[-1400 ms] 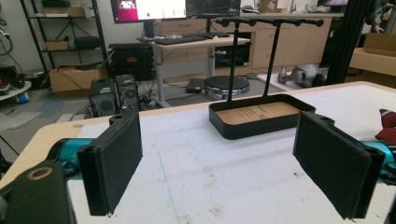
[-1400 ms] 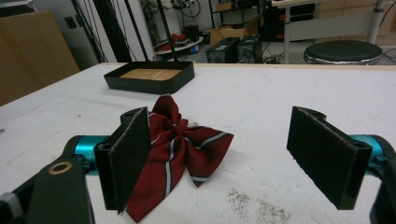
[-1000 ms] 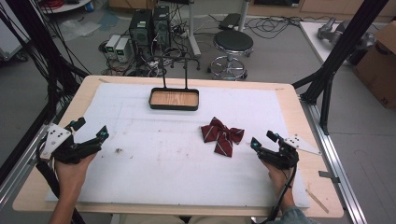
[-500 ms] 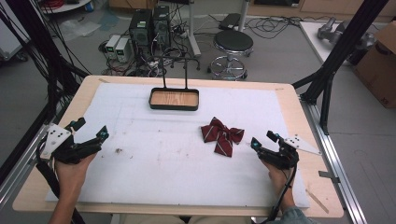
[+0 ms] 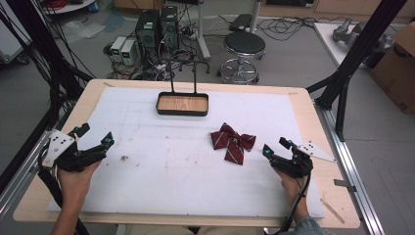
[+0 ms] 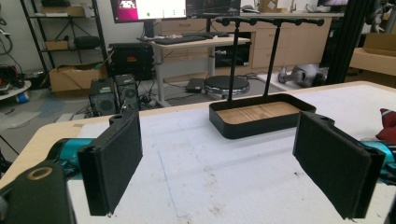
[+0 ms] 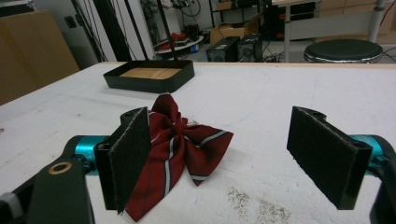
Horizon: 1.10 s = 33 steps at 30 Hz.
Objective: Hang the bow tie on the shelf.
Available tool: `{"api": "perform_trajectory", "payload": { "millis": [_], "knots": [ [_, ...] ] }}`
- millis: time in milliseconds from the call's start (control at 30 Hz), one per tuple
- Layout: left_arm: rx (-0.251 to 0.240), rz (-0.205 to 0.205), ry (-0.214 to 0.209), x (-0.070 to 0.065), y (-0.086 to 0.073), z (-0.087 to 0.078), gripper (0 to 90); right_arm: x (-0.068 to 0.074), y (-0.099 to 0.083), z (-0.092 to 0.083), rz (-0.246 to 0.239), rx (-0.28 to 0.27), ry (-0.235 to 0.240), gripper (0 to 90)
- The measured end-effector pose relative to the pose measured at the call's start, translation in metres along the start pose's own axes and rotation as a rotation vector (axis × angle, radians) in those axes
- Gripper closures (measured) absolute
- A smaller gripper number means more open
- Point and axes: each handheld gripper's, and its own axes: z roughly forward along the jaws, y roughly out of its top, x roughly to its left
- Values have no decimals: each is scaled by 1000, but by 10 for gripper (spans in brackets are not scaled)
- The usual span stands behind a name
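Stillness is the main news; set beside the two earlier high views, nothing on the table has shifted; both hands sit where they were, and the striped bow tie (image 5: pixel 233 142) lies in the same spot on the white foam mat (image 5: pixel 161 176), right of centre and nearer the person than the black stand tray (image 5: pixel 182 104); the tray with its wooden floor and hanging bar has not moved either.

Right gripper (image 5: pixel 277 147) rests low on the mat just beside the bow tie, on its right as seen from above, with the jaws spread wide and pointing at it; in the right gripper view the maroon cloth (image 7: pixel 180 140) lies ahead of the jaws, part of it hidden behind the left-hand pad, and nothing is yet between the pads; I cannot tell whether that pad touches the cloth.

Left gripper (image 5: pixel 94 138) is well apart from it at the mat's left edge, jaws also wide and empty; the left gripper view looks across bare foam to the tray (image 6: pixel 261 116), with a corner of the bow tie (image 6: pixel 387 125) at the far right.

My reading is that the work has not begun; the pause looks like lining up, and the right hand seems best placed to take the tie, perhaps for the bar above the tray.
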Motion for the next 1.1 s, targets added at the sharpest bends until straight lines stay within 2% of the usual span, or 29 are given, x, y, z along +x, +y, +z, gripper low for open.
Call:
{"api": "perform_trajectory", "payload": {
  "millis": [700,767,867,900,933,967,1000,1033,1067,1100],
  "knots": [
    [-7,-8,0,0,2,-1,160,2,1,5,-1,3,6,213],
    [-17,-10,-2,0,4,-2,160,4,7,16,1,21,36,241],
    [-16,-3,-10,-2,4,-1,160,13,19,38,-81,68,38,247],
    [-14,-2,-13,-2,4,0,160,19,23,50,-137,100,45,247],
    [-11,-2,-16,-2,3,1,160,27,28,67,-176,146,71,246],
    [-10,-5,-18,-2,3,2,160,27,28,67,-176,146,71,246],
    [-8,-7,-19,-2,2,2,160,30,29,74,-195,157,87,247],
    [-6,-9,-19,-1,1,3,160,33,30,82,-201,180,101,248],
    [-5,-9,-20,-1,0,3,160,36,29,97,-215,230,122,253],
    [-4,-10,-20,-1,0,3,160,36,29,97,-215,230,122,253]
  ]
}}
